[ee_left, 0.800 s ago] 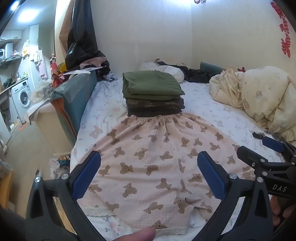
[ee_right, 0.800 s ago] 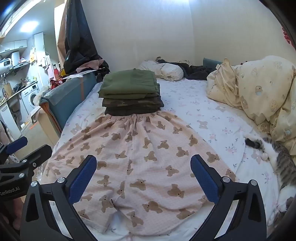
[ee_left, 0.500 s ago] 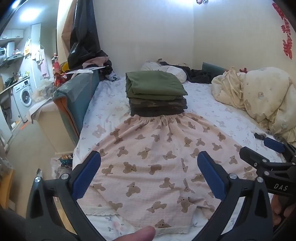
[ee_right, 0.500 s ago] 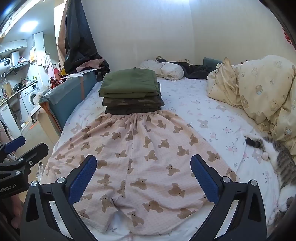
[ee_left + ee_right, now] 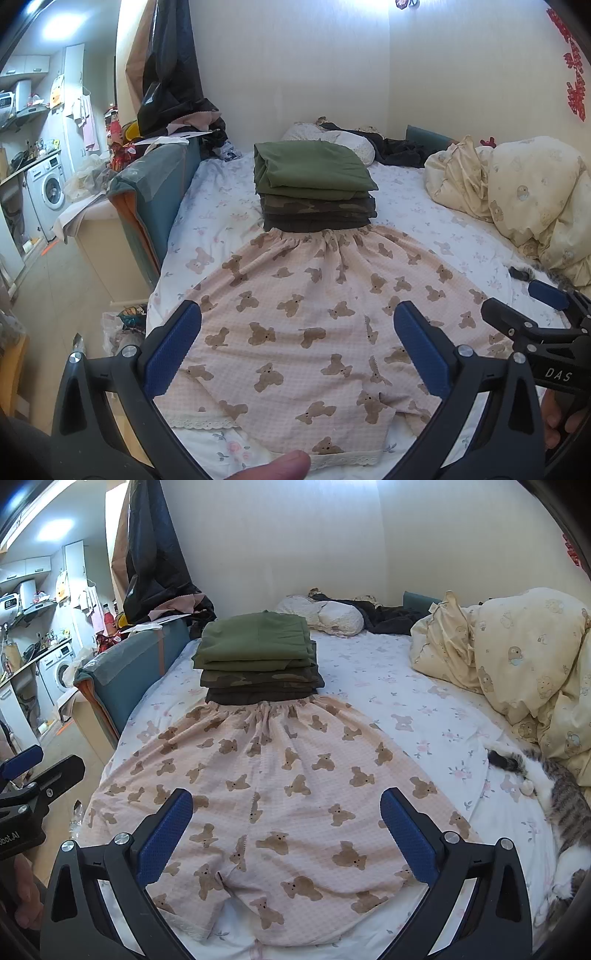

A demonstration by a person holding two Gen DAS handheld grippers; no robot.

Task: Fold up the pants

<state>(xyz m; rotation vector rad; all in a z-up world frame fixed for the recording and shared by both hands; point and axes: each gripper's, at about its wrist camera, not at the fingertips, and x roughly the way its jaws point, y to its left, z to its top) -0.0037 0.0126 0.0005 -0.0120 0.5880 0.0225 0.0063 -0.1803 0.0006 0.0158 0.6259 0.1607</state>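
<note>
Pink shorts with brown bear print [image 5: 314, 317] lie spread flat on the bed, waistband at the far end, lace hems near me. They also show in the right wrist view [image 5: 280, 794]. My left gripper [image 5: 297, 347] is open and empty above the hem end. My right gripper [image 5: 286, 834] is open and empty above the same end. The right gripper shows at the right edge of the left wrist view [image 5: 543, 325], and the left gripper at the left edge of the right wrist view [image 5: 33, 786].
A stack of folded green and camouflage pants [image 5: 314, 188] sits just beyond the waistband. A cat [image 5: 554, 797] lies on the bed at the right. A cream duvet [image 5: 517, 657] is piled at the far right. A teal headboard [image 5: 155, 192] borders the bed's left side.
Both grippers have drifted slightly; the shorts and stack sit a little further right in the left wrist view. Both stay open and the shorts lie as before.
</note>
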